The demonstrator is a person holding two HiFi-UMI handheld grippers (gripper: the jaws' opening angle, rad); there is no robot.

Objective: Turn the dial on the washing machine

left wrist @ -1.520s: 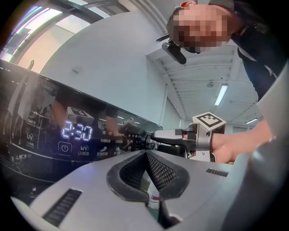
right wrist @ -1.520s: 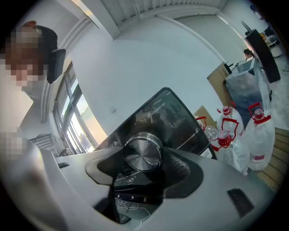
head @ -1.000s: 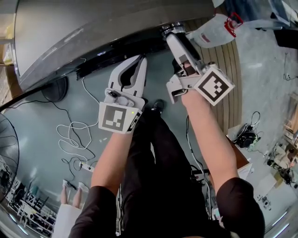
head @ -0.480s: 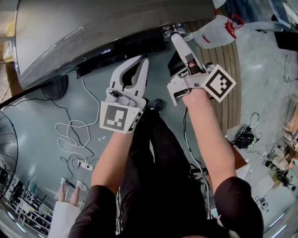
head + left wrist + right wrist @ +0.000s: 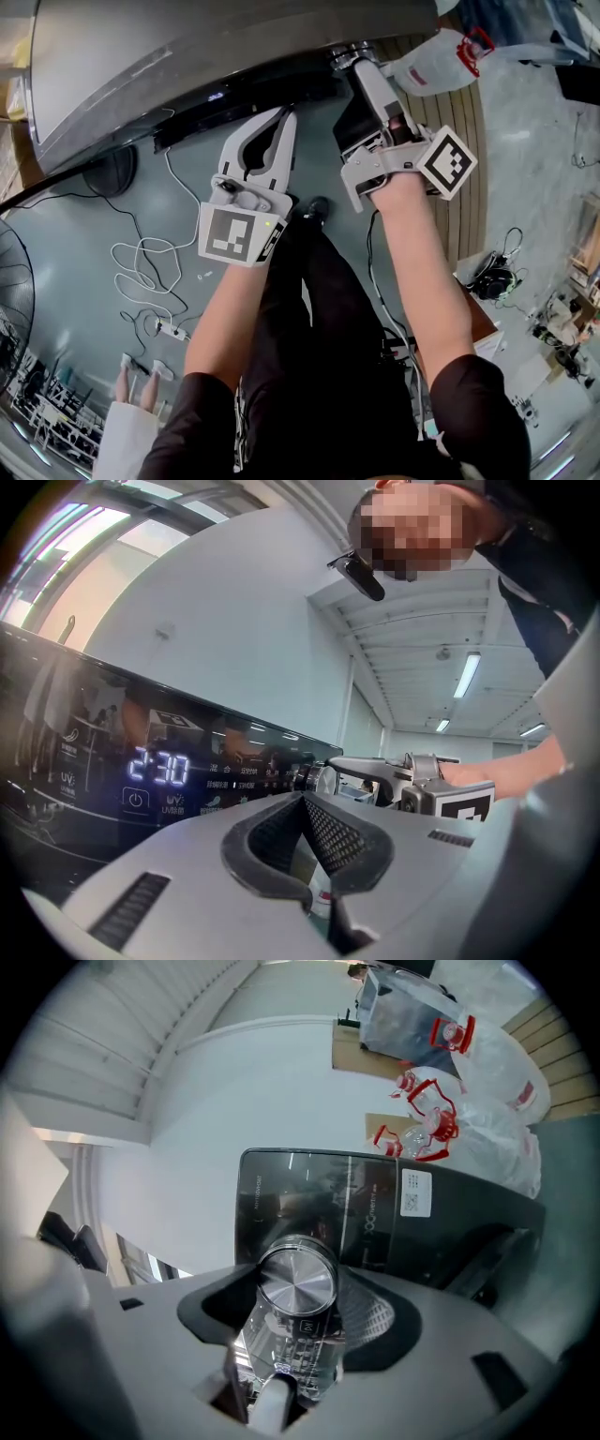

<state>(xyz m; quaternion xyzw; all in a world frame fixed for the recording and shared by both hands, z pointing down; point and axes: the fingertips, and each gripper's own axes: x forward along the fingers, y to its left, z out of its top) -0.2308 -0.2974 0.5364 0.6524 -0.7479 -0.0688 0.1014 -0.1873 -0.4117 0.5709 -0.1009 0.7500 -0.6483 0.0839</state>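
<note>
One dial (image 5: pixel 296 1279), one washing machine (image 5: pixel 141 56), top of frame. Right gripper (image 5: pixel 364 73) clamped on dial. Left gripper (image 5: pixel 283 120) pinched closed, empty, below panel. White cable tangle (image 5: pixel 141 262) on floor at left.

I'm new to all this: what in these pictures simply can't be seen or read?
- Dial setting: right gripper view shows no readable mark; in head view the right gripper covers it.
- Small labels beside the lit display: left gripper view, too small.
- Washing machine's lower front: head view, hidden beneath its top.
</note>
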